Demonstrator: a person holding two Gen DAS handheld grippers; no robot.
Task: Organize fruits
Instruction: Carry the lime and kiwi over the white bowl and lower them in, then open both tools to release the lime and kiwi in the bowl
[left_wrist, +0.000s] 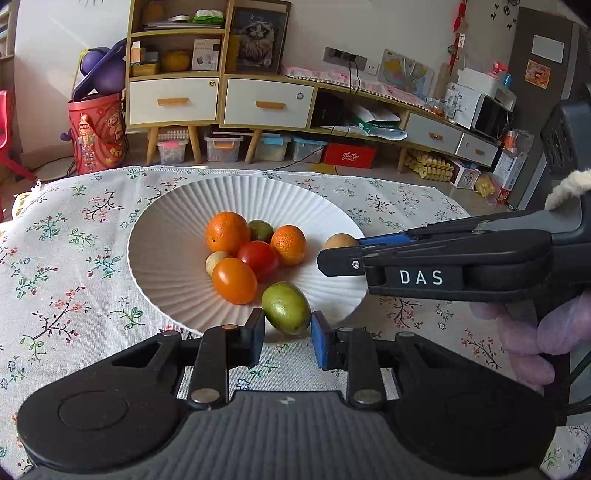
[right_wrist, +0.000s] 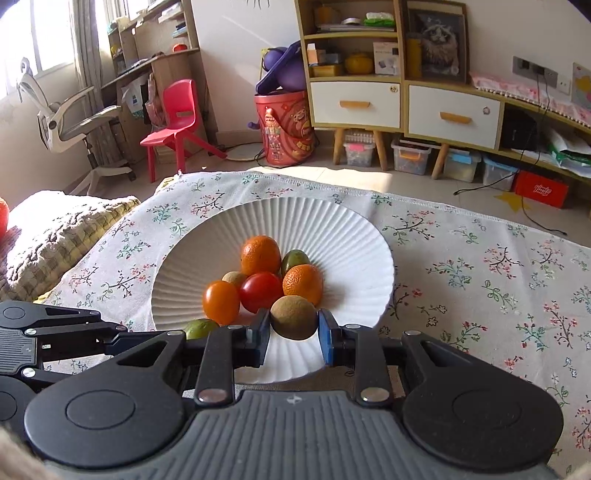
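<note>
Six smooth round fruits (left_wrist: 255, 258); ribbed white plate (left_wrist: 166, 236)

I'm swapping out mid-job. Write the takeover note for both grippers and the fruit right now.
Left gripper: shut on the green fruit, at the near rim of the white plate.
Right gripper: shut on the brown fruit, over the plate's near side.
Done: six fruits sit clustered mid-plate, among them the red tomato.
Left: set down both held fruits with the rest. No loose fruit visible on the tablecloth.

8 fruits (right_wrist: 260, 255), 1 plate (right_wrist: 332, 221), 2 hand-held grippers (left_wrist: 288, 328)
</note>
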